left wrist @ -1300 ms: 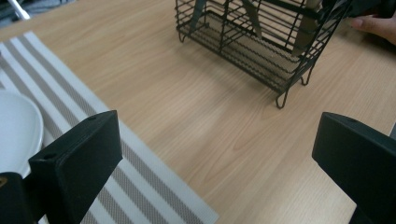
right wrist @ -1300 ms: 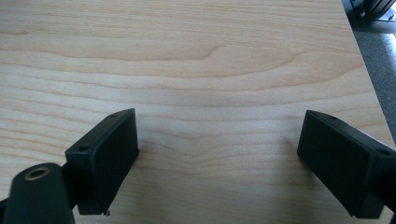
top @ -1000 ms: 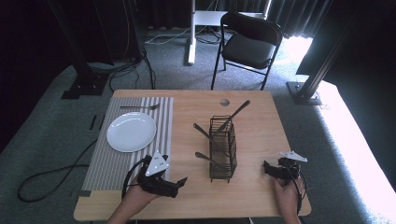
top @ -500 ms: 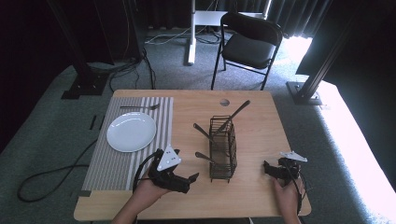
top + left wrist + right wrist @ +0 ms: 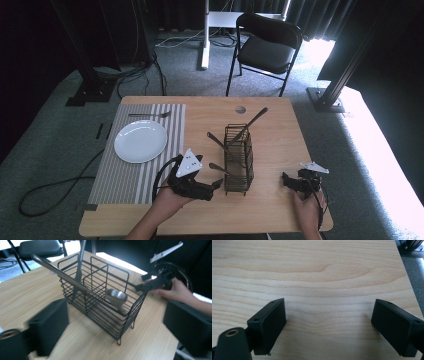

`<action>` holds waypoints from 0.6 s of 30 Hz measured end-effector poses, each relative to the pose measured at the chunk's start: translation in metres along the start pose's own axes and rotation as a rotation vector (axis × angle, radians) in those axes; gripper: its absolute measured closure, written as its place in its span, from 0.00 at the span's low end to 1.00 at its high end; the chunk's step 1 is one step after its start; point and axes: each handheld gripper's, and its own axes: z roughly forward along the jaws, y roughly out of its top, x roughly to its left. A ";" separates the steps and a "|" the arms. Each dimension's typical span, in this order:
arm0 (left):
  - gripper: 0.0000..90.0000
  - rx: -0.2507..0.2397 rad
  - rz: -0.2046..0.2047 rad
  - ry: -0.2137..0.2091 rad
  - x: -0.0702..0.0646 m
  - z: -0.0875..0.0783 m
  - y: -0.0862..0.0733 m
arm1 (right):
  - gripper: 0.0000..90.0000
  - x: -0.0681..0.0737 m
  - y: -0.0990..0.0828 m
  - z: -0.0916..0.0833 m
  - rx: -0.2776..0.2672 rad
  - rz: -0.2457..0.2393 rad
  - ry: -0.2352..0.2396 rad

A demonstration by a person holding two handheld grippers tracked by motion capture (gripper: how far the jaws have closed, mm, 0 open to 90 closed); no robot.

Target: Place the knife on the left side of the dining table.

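Gripper in my left hand (image 5: pixel 216 184) sits just short of the wire basket (image 5: pixel 238 159), its jaws apart with nothing between them, though they have just been closing a little. Straight ahead of it, in the near compartment of the basket, a spoon (image 5: pixel 116 298) leans with its bowl toward me and its handle running up and away over the rim toward the far corner. That slanted long axis is what I must meet, so I judge I should come at the bowl end head-on. My left gripper is much the nearer one. Beyond the basket, my right gripper (image 5: pixel 288 181) rests on the desk (image 5: pixel 280 125), jaws wide and empty, well apart from the basket. Compared with a second ago, my left gripper has slid from beside the striped mat (image 5: pixel 130 170) toward the basket; my right gripper has stayed put.
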 end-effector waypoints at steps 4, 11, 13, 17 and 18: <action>0.26 0.000 -0.015 -0.009 -0.002 0.005 0.000 | 0.13 0.000 0.000 0.000 0.000 0.000 0.000; 0.44 0.001 -0.066 -0.008 0.000 0.010 -0.004 | 0.13 0.000 0.000 0.000 0.000 0.000 0.000; 0.49 -0.001 -0.078 -0.015 0.002 0.010 -0.005 | 0.13 0.000 0.000 0.000 0.000 0.000 0.000; 0.59 -0.008 -0.080 -0.013 0.000 0.011 -0.005 | 0.13 0.000 0.000 0.000 0.000 0.000 0.000; 0.61 -0.009 -0.081 -0.015 0.000 0.012 -0.005 | 0.13 0.000 0.000 0.000 0.000 0.000 0.000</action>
